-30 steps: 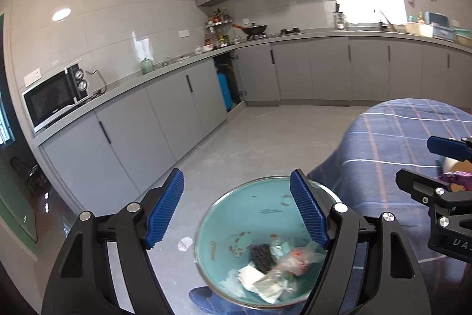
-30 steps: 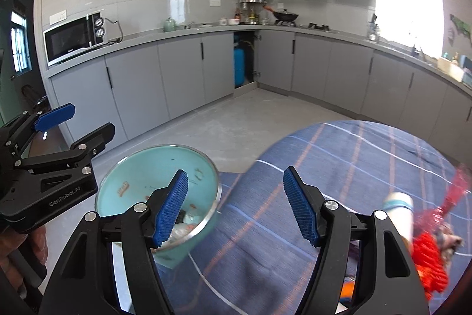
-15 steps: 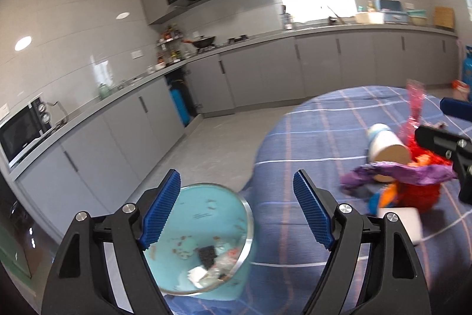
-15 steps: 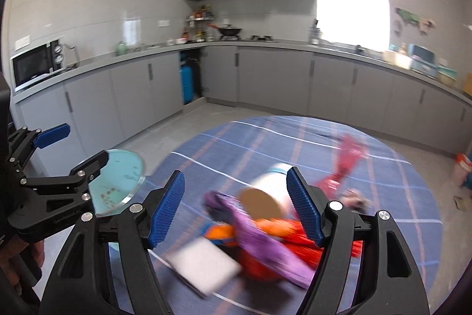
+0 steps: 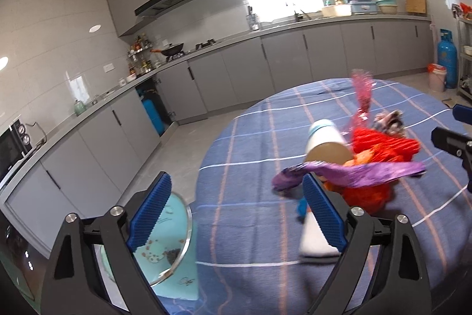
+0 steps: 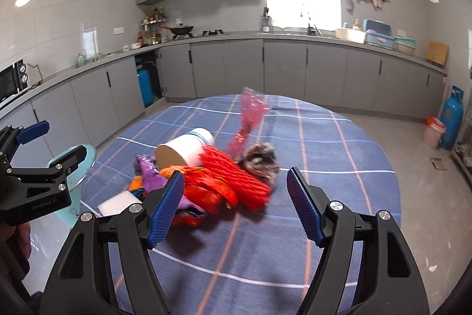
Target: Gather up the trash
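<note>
A pile of trash lies on the round table with the blue checked cloth (image 6: 309, 143): a white paper cup on its side (image 6: 185, 148), red foam netting (image 6: 236, 182), a purple wrapper (image 5: 348, 174), a pink plastic wrapper (image 6: 250, 115), a grey crumpled scrap (image 6: 261, 157) and a white flat piece (image 5: 314, 238). A light blue bin (image 5: 165, 253) with bits of trash in it stands at the table's left edge. My left gripper (image 5: 236, 214) is open and empty, between bin and pile. My right gripper (image 6: 236, 207) is open and empty, just short of the pile.
Grey kitchen cabinets and a counter (image 6: 265, 61) run along the far walls. A blue gas cylinder (image 6: 452, 117) and a small pail (image 6: 432, 132) stand on the floor at the right. The left gripper shows at the left of the right wrist view (image 6: 35, 167).
Both grippers have swung right, from the blue bin toward the trash pile on the table. The pile now sits in front of the right gripper. Both stay open.
</note>
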Action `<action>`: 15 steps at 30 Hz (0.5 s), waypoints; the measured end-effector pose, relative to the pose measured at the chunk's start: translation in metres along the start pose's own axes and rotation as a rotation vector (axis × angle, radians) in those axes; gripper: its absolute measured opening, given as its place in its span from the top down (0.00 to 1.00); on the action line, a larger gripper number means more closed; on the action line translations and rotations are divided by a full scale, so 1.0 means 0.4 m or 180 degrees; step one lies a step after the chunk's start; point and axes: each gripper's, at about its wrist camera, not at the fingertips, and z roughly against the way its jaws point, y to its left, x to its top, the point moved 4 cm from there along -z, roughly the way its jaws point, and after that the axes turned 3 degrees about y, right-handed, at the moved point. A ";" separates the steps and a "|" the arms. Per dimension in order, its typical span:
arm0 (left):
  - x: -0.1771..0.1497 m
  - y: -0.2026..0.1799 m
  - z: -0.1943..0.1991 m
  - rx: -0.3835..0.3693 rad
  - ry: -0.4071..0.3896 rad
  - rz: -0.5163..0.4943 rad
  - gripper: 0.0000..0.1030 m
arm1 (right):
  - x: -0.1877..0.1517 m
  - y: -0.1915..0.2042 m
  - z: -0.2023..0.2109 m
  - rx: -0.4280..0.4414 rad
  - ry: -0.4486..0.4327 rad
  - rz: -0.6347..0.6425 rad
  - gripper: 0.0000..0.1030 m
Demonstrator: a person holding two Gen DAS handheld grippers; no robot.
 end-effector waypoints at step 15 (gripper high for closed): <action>-0.040 -0.101 -0.037 0.0003 0.0187 -0.0253 0.10 | -0.021 -0.029 -0.007 0.0099 -0.0013 -0.0078 0.29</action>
